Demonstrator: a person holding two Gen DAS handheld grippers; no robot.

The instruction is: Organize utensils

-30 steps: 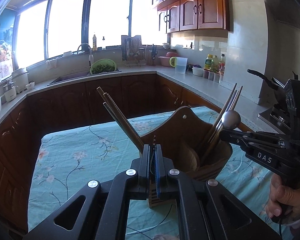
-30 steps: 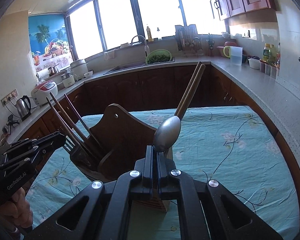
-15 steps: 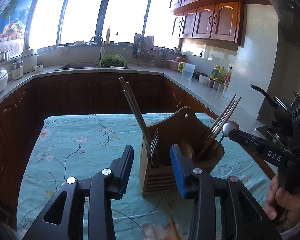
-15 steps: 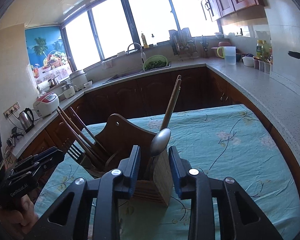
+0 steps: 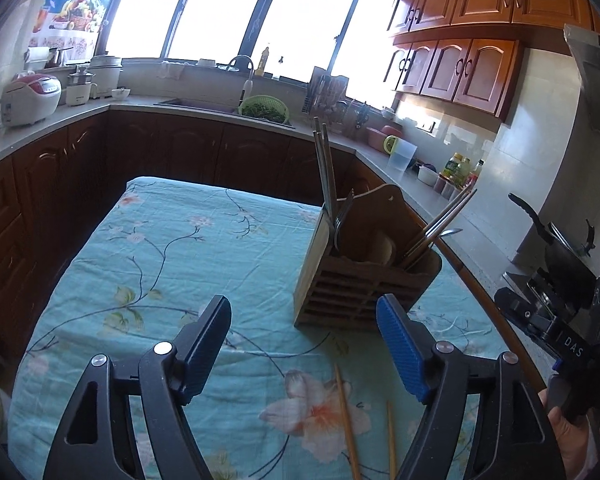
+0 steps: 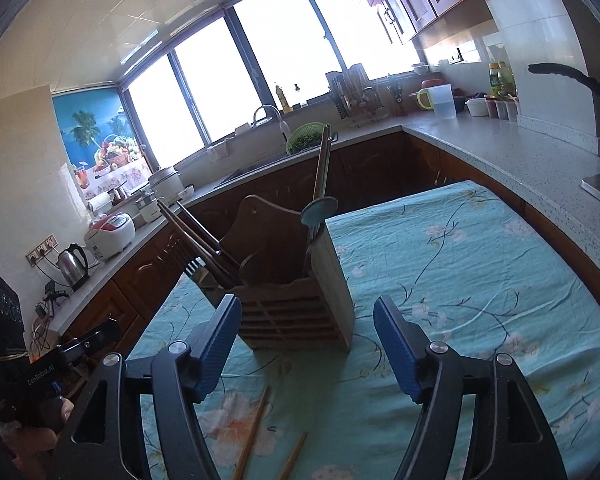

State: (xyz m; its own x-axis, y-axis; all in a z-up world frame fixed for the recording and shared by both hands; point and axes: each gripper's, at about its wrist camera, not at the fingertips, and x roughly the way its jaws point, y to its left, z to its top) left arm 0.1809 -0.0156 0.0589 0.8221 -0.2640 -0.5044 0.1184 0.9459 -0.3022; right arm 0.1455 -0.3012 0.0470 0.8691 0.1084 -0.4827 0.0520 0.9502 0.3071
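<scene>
Left wrist view: two thin light wooden chopsticks (image 5: 346, 420) lie near on the counter (image 5: 160, 264); stiff, light, slippery, best pinched mid-length. Left tool (image 5: 304, 344) and right tool (image 6: 306, 340) have just been opening, both empty.

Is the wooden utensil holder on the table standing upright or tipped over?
Upright. The wooden utensil holder stands on its base on the tablecloth, with chopsticks and a spoon sticking up.

A utensil holder (image 5: 364, 284) is being carried by the worktop (image 5: 172, 256); chopsticks (image 5: 325, 168) are being held inside, while two loose chopsticks (image 5: 346, 412) are being left before it.
</scene>
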